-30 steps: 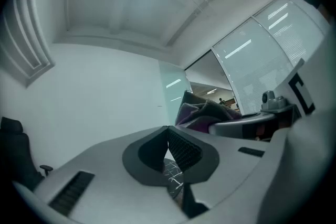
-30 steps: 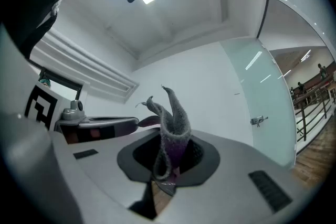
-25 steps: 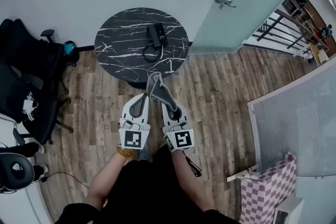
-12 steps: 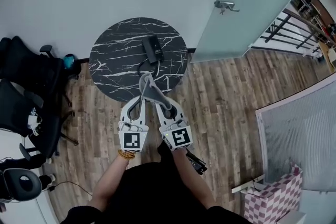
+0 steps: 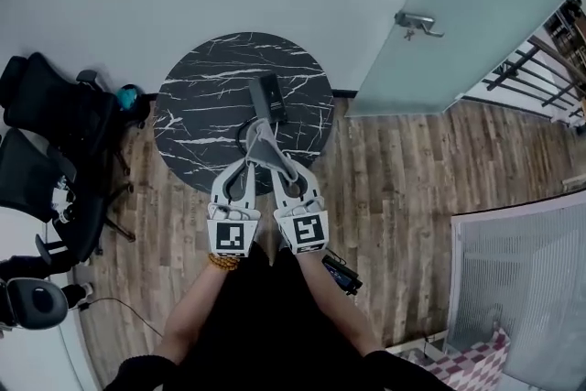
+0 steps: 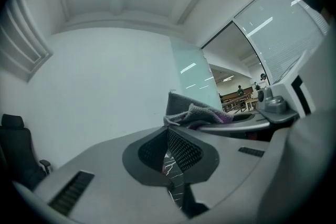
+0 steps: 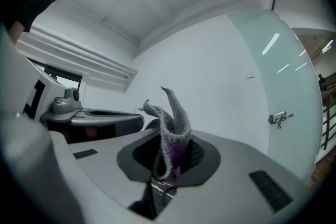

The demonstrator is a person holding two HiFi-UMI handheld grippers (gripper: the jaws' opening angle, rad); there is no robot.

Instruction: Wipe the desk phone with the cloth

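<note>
Left gripper (image 5: 245,164): jaws closed tip to tip, nothing clamped. Only a thin slit shows below the pads, with the round black white-veined marble bench (image 5: 197,110) visible through it.

Right gripper (image 5: 275,162), just beside the left one: jaws clamped on the grey-and-purple knit cloth (image 5: 263,146). The cloth is pinched between the pads. Its loose end sticks out past the tips and leans across in front of the left gripper's tips.

Both grippers are over the near edge of the bench, tips angled in toward each other.

The black desk phone (image 5: 271,96) lies flat on the bench straight ahead of the right gripper's tips, just past the cloth's free end. Can't tell if cloth and phone touch. The phone's coiled black cord (image 5: 245,129) loops just ahead of the left gripper's tips.
</note>
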